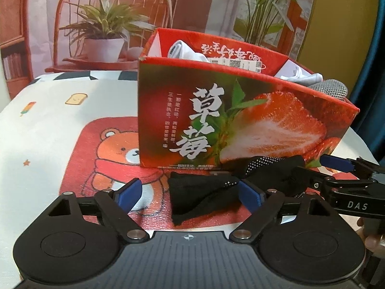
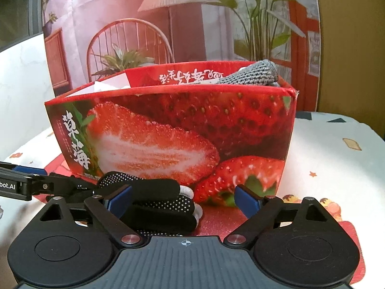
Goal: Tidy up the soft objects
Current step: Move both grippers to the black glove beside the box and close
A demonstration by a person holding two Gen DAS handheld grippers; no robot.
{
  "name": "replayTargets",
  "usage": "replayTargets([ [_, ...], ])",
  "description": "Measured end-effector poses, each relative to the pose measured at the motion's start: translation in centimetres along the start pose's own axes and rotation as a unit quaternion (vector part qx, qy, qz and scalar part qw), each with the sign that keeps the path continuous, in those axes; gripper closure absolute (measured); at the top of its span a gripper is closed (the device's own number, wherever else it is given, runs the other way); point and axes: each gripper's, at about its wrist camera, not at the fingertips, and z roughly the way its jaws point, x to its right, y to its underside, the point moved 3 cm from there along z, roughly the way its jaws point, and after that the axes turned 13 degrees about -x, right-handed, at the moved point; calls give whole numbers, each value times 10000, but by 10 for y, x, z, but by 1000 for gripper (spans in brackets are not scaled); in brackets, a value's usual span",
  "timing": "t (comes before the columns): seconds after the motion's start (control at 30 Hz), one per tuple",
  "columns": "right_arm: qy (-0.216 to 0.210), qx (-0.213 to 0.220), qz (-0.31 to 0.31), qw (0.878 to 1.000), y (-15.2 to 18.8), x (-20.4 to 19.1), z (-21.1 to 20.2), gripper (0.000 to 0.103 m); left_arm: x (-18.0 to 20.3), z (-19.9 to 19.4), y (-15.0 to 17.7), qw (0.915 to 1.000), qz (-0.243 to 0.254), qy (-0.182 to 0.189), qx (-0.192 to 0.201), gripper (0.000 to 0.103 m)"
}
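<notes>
A black sock with white grip dots (image 1: 204, 192) lies on the table in front of a red strawberry box (image 1: 240, 120). My left gripper (image 1: 190, 192) is open, its blue pads either side of the sock's left part. My right gripper (image 2: 184, 198) is open, with the sock's folded end (image 2: 163, 202) by its left pad (image 2: 120, 200). The right gripper also shows in the left wrist view (image 1: 336, 171), reaching in from the right. The box (image 2: 192, 125) holds white socks (image 1: 178, 50) and a grey knitted piece (image 2: 255, 74).
The table wears a white cloth with a red bear panel (image 1: 108, 149). A printed backdrop of a chair and potted plants (image 1: 103, 31) hangs behind the table. The box stands close ahead of both grippers.
</notes>
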Motion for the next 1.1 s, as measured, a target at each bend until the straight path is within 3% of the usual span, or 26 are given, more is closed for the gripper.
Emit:
replayTargets([
  [0.17, -66, -47, -18, 10000, 1, 1, 3, 19, 2, 7, -1, 9999, 15, 93, -65, 22],
  [0.33, -139, -60, -26, 9999, 2, 0, 4, 20, 4, 14, -4, 9993, 20, 357, -112, 42],
  [0.83, -401, -297, 540, 9973, 1, 19, 12, 24, 24, 33, -4, 9973, 222, 669, -222, 43],
  [0.97, -526, -383, 718, 9953, 1, 25, 16, 29, 25, 31, 1, 9976, 217, 644, -145, 43],
  [1.1, -623, -396, 687, 9949, 1, 24, 16, 43, 25, 30, 5, 9976, 169, 670, -100, 51],
])
